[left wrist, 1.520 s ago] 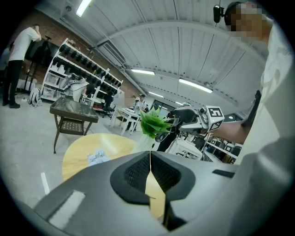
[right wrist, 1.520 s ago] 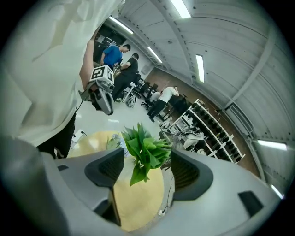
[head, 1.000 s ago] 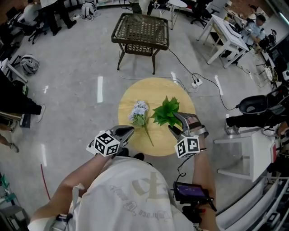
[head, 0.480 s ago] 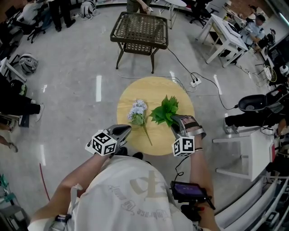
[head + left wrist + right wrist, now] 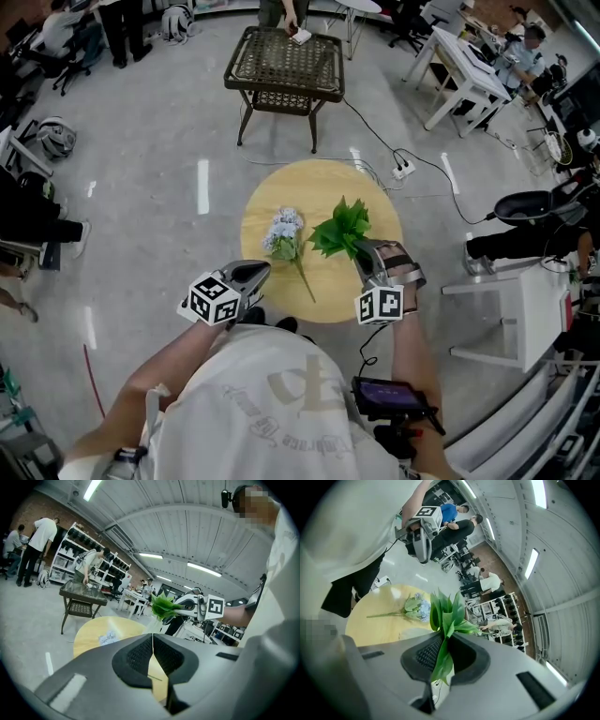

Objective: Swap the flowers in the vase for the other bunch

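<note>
wide apart a second ago, the right tongs (image 5: 363, 255) have just closed their jaws onto the green leafy bunch (image 5: 337, 232).

Noted: green leafy bunch (image 5: 343, 231) stands upright, its stems pinched between the jaws of the right gripper (image 5: 362, 257), which have just been closing. The pale vase (image 5: 152, 624) sits directly beneath it, mostly hidden. The pale blue bunch (image 5: 284, 234) lies flat on the round wooden table (image 5: 272, 192), near the green one but apart, with its blooms at the far end and its stem toward the person.

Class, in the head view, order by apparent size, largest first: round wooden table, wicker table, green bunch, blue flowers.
1. Round wooden table.
2. Wicker table, though it stands farther away.
3. Green bunch and blue flowers look alike; no ranking.
</note>
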Demonstrator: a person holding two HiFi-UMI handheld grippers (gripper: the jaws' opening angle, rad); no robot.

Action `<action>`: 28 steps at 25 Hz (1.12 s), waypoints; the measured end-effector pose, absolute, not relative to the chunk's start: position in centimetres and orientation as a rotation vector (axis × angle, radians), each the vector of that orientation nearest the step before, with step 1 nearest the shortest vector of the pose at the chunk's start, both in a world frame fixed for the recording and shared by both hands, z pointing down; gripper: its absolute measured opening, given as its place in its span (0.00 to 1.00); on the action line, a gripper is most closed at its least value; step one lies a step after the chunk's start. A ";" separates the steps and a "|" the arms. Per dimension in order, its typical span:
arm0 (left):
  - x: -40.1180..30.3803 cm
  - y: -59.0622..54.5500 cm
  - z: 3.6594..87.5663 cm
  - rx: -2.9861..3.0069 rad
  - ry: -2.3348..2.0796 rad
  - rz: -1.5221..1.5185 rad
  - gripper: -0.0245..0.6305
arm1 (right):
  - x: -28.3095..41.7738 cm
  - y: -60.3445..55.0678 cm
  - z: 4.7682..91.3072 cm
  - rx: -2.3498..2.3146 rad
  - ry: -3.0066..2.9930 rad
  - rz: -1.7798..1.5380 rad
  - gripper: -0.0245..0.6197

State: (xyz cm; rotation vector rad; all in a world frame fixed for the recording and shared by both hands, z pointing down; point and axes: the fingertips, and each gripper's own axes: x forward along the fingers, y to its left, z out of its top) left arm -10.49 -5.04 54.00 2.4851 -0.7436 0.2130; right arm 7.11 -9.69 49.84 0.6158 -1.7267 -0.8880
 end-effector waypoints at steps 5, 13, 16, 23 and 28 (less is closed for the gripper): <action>-10.8 -4.9 54.8 2.490 -0.734 0.215 0.05 | 7.0 -9.5 48.7 0.676 -1.732 -0.878 0.07; -10.7 -4.8 55.0 2.505 -0.704 0.211 0.05 | 7.3 -9.4 46.8 0.752 -1.760 -0.876 0.07; -10.6 -4.7 55.3 2.508 -0.695 0.212 0.05 | 7.7 -9.4 45.9 0.800 -1.768 -0.874 0.07; -10.8 -5.0 54.9 2.520 -0.664 0.204 0.05 | 7.8 -9.7 43.3 0.869 -1.777 -0.875 0.07; -9.2 -5.4 53.4 2.526 -0.643 0.203 0.05 | 10.0 -10.0 40.0 0.935 -1.804 -0.858 0.07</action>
